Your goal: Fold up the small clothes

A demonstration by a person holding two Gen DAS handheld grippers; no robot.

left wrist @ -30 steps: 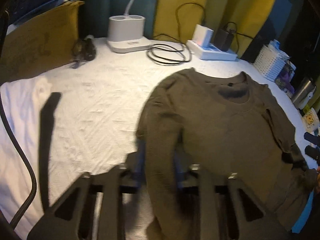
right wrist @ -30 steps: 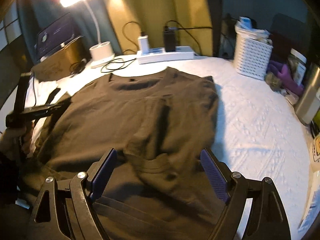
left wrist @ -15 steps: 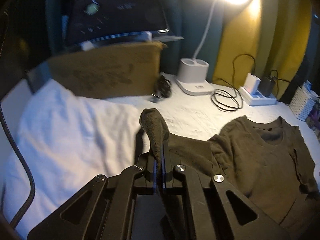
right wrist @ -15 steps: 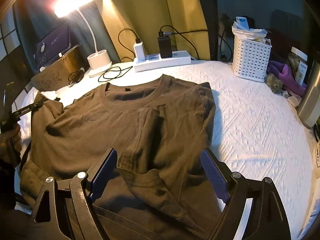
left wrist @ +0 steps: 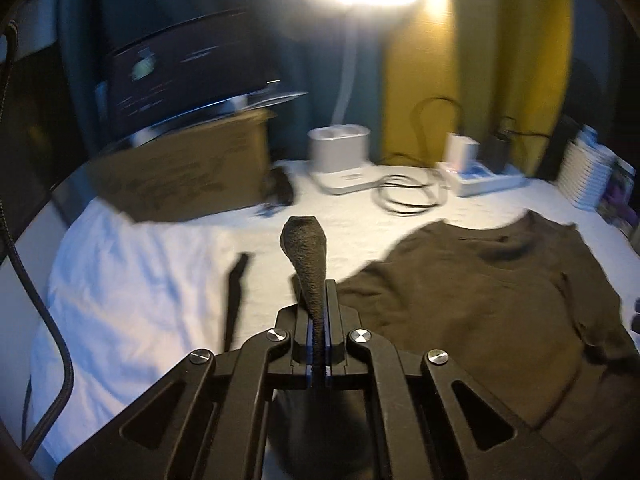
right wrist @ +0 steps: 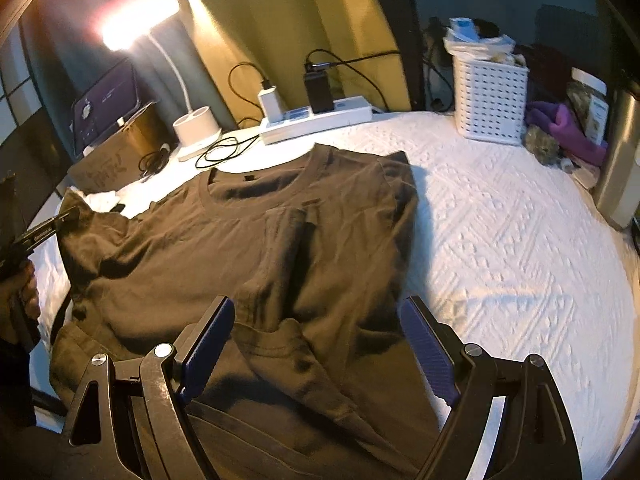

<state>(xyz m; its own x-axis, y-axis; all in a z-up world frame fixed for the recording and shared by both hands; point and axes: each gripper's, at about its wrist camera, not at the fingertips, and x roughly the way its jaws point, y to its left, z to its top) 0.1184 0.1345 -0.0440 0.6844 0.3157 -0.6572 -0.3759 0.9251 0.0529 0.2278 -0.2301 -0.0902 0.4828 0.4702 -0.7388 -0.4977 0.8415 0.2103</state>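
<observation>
A dark olive long-sleeved shirt (right wrist: 304, 248) lies face up on the white bed cover (right wrist: 500, 240), neck toward the far wall. Its right sleeve is folded across the chest. My left gripper (left wrist: 318, 312) is shut on the left sleeve (left wrist: 306, 252) and holds it raised above the bed, left of the shirt body (left wrist: 480, 304). It also shows at the left edge of the right wrist view (right wrist: 60, 220). My right gripper (right wrist: 316, 344) is open and empty, hovering over the shirt's lower hem.
A lit desk lamp (right wrist: 196, 124), power strip with chargers (right wrist: 316, 118) and coiled cable (left wrist: 408, 196) line the far edge. A cardboard box (left wrist: 180, 176) stands back left, a white basket (right wrist: 490, 100) back right. A white cloth (left wrist: 132, 280) lies left.
My left gripper closed on the left sleeve, lifted it and carried it out to the left, spreading the shirt. My right gripper stayed open over the hem.
</observation>
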